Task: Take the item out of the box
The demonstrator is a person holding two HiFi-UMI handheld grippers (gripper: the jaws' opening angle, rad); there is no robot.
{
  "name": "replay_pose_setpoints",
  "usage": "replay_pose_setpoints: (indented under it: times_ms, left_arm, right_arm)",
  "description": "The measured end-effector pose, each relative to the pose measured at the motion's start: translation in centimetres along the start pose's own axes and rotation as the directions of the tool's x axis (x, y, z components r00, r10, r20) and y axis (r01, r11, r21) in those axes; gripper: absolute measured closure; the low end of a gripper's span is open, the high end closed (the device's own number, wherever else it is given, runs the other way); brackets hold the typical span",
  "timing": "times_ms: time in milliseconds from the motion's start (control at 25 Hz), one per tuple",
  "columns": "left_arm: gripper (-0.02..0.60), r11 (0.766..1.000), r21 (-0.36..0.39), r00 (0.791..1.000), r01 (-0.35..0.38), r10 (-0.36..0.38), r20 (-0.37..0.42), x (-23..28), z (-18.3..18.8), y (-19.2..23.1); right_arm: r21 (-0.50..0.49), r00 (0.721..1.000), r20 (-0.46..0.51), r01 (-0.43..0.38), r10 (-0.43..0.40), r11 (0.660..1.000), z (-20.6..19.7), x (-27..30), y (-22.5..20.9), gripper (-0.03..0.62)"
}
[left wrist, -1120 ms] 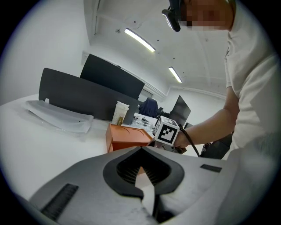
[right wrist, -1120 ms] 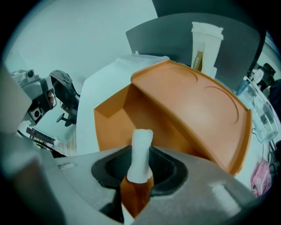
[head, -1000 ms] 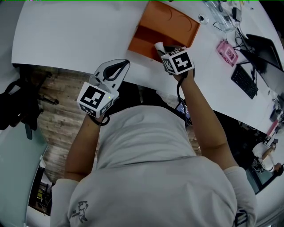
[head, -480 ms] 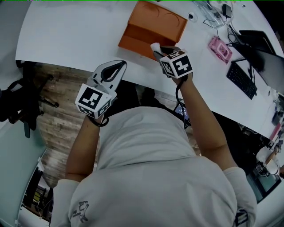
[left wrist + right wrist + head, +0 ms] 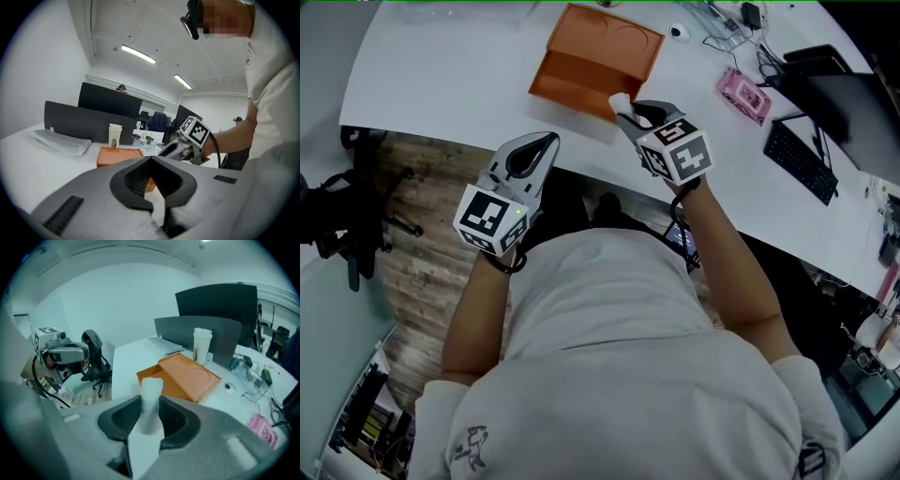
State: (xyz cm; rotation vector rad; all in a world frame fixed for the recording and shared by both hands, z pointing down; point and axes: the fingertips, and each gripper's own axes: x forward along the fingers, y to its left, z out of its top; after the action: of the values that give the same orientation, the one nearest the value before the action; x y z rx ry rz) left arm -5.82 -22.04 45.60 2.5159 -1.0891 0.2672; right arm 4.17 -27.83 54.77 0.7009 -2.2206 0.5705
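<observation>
Head view first: the right tongs (image 5: 622, 105) are clamped on the white item (image 5: 618, 98), which sits up off the bench (image 5: 441, 75) at the near corner of the orange box (image 5: 598, 52). By our reckoning it's clear of the box, though from this angle the two overlap, so we wouldn't swear to it. The left tongs (image 5: 549, 141) hang off the bench's near edge, well apart from the box, with nothing in them.

Left tongs' own view: the jaws meet at the tips with only the hollow between the pads showing, and there's nothing in it (we can see a bit of the orange box through the gap).

Right tongs' own view is the useful one. The jaws are part way open, with both pads pressed onto the white item. It's a small roll-shaped thing standing upright, with its top end poking out above the pads. The box lies behind it on the bench.

Handling-wise, our guess is that it's very light and a bit soft, maybe foam or rolled paper, so it'd dent before it'd slip. The ribbed pads should hold it fine. We'd grab it around the middle of the roll, like now, and not squeeze any harder.
</observation>
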Motion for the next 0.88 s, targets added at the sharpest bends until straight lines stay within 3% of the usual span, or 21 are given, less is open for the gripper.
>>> replay_pose_setpoints:
  times_ms: [480, 880]
  left_arm:
    - [0.584, 0.996, 0.058, 0.993, -0.061, 0.055, 0.104, -2.1, 3.2, -8.1]
    - [0.584, 0.987, 0.105, 0.976, -0.125, 0.104, 0.192, -6.5, 7.7, -15.7]
  right_arm:
    - [-0.073, 0.984, 0.179, 0.025, -0.011, 0.997, -1.1, -11.9, 2.1, 0.471]
    - [-0.147, 0.943, 0.330, 0.017, 0.033, 0.989, -2.2, -21.1, 4.9, 0.471]
